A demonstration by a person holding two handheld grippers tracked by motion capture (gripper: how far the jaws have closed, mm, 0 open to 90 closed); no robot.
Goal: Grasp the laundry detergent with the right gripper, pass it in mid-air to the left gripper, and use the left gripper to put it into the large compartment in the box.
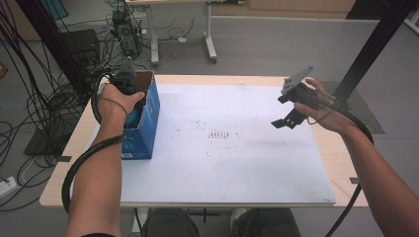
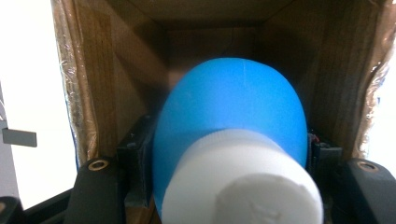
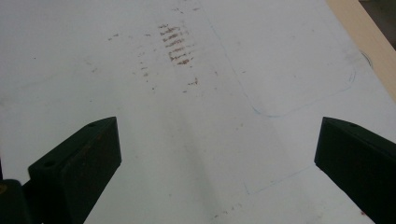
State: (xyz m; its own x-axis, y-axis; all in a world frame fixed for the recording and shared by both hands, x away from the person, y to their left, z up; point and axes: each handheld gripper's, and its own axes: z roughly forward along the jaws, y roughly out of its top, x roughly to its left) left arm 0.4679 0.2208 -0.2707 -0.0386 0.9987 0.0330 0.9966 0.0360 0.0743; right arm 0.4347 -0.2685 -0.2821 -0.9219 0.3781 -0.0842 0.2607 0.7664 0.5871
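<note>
Lab: floor cables, black rig frames.

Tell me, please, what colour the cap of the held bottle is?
White: the cap shows best in the left gripper view.

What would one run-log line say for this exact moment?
left tool: shut on blue bottle, inside cardboard box | right tool: open, empty, above white board

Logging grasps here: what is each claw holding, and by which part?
Left claw grips a blue bottle by its body sides, just below the white cap, inside the cardboard box. Right claw holds nothing.
</note>
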